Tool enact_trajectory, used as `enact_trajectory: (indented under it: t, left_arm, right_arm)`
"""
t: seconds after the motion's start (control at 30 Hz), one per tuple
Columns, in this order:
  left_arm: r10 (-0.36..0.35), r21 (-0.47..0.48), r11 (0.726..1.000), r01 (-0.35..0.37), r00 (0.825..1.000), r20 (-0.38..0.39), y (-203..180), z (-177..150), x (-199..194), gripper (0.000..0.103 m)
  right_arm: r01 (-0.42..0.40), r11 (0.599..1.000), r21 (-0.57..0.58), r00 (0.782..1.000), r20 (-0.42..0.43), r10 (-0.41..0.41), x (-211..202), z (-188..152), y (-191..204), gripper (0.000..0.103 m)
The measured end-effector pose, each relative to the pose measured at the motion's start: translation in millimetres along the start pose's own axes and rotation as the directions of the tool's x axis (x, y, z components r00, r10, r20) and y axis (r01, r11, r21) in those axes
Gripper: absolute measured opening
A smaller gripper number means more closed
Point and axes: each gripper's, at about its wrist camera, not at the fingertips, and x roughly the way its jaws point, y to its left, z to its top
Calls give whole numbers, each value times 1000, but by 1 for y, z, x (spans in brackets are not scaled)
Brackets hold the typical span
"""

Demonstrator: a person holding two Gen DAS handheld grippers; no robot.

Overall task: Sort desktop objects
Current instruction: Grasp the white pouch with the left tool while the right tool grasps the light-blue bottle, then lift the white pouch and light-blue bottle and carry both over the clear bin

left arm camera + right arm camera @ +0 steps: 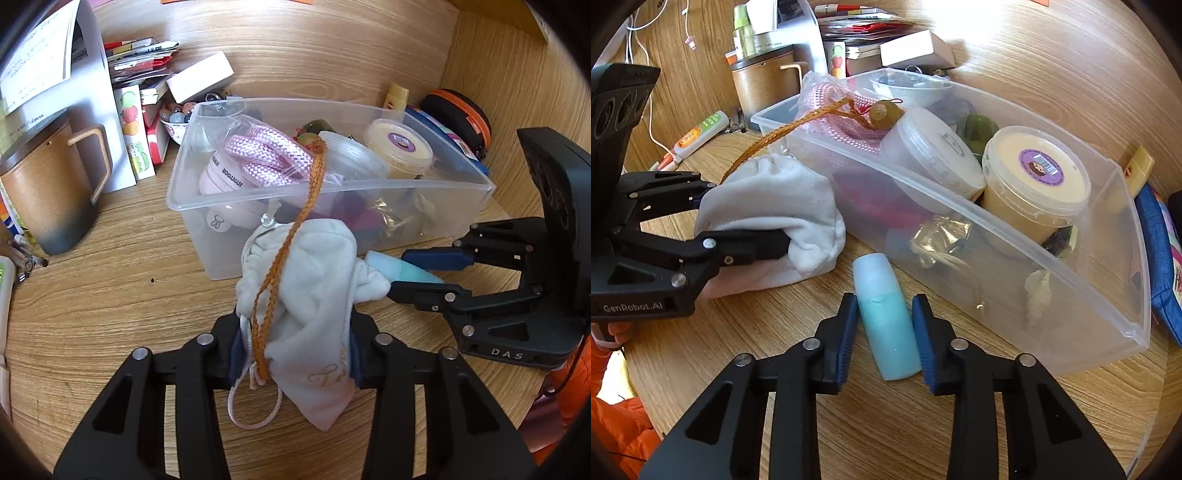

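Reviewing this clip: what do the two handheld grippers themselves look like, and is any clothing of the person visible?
Both are black linkage grippers with silver pivot pins and dark blue ribbed pads. The left gripper carries pale "GenRobot.AI" lettering on its base; the right gripper shows "DAS" on its base, below a black upright mount with round holes. An orange sleeve shows behind the left one.

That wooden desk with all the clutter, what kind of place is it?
Probably a home or office desk. A lidded mug stands beside stacked booklets, charging cables trail at the back, and a clear plastic bin holds small personal items.
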Motion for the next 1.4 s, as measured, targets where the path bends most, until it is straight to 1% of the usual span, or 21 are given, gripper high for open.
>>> enact_trajectory:
  t: [0.07,0.2,0.33,0.57,0.67,0.8,0.93,1.0,1.07,1.1,1.3,1.4]
  left_arm:
    - [2,1,1000,-2,1000,1,0,-2,-3,42]
    - [-2,-5,1000,2,1000,7,-2,-4,-8,40]
    - [-21,-6,1000,21,1000,16,-5,-4,-17,40]
    - [-30,14,999,29,998,47,-17,6,-30,40]
    - [-42,27,999,41,998,46,-21,11,-35,40]
    - [-65,41,997,63,997,50,-28,21,-40,40]
    - [-91,40,995,89,994,60,-31,30,-44,40]
    - [-102,40,994,99,992,69,-32,36,-45,40]
    - [-125,31,992,123,989,72,-31,43,-46,40]
    - [-114,23,993,113,990,82,-31,46,-47,40]
    - [-105,32,994,103,989,101,-26,65,-48,40]
    - [-87,35,996,84,990,113,-23,75,-47,40]
  right_arm:
    - [2,1000,-1,1000,1,-2,-1,-2,2,23]
    - [-4,1000,5,1000,9,4,-4,-7,6,23]
    - [-20,1000,24,1000,18,20,-11,-13,7,23]
    - [-30,998,48,997,74,26,-31,-13,3,23]
    - [-13,999,48,994,108,7,-43,-13,1,23]
    - [3,998,61,991,132,-11,-56,-12,-5,23]
    - [21,997,70,987,156,-32,-67,-14,-12,23]
    - [49,996,77,984,164,-62,-70,-13,-15,23]
    - [56,995,85,983,169,-70,-72,-12,-19,23]
    - [60,994,88,983,171,-74,-74,-11,-20,23]
    - [101,991,85,973,198,-116,-87,-4,-28,23]
    - [116,989,94,971,200,-133,-90,0,-35,23]
